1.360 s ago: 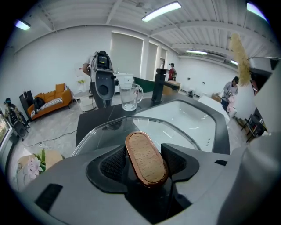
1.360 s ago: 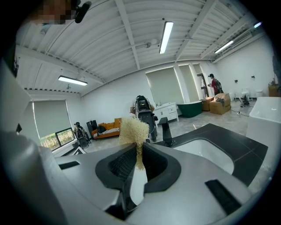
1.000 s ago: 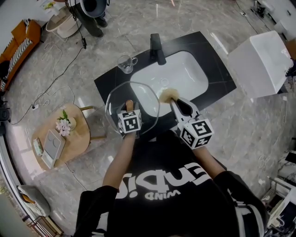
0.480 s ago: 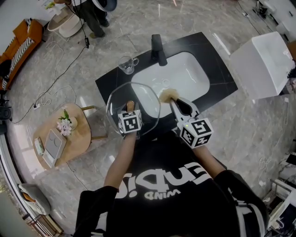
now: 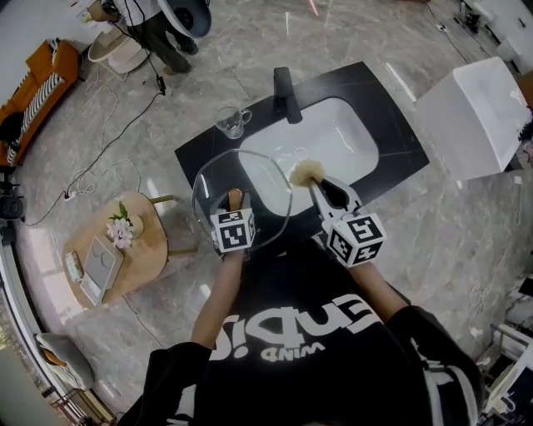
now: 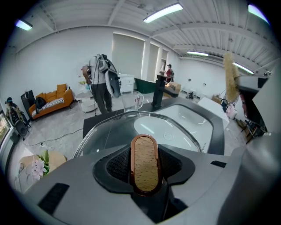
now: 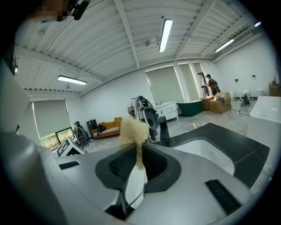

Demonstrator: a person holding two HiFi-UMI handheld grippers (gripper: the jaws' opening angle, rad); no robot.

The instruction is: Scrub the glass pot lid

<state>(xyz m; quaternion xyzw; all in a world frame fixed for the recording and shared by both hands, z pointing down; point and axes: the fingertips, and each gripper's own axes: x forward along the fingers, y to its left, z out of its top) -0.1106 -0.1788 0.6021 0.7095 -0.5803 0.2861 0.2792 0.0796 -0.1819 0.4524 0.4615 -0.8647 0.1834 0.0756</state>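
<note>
Left gripper [image 5: 234, 200], jaws just closing, clamps wooden oval knob [image 6: 145, 163] of clear round glass lid [image 5: 260, 176]; right gripper [image 5: 321, 190] clamps tan bristle brush [image 7: 133, 128] at lid's 3 o'clock; keep lid steady, scrub.

The room I work in is bright and evenly lit from above. A long strip light [image 7: 166, 34] glows white at the upper middle of my right gripper view, and another strip [image 6: 162, 12] burns out at the top of my left gripper view. In the head view the polished floor [image 5: 250, 50] shows pale streaks of glare near the top edge, and the white sink [image 5: 341, 133] at the centre is nearly washed out. Shadows are soft and faint. Both gripper views bulge strongly and fade into black rounded corners. The glass lid [image 6: 105, 129] carries a faint sheen at left centre; the brush [image 7: 133, 129] bristles look crisp at centre.
</note>
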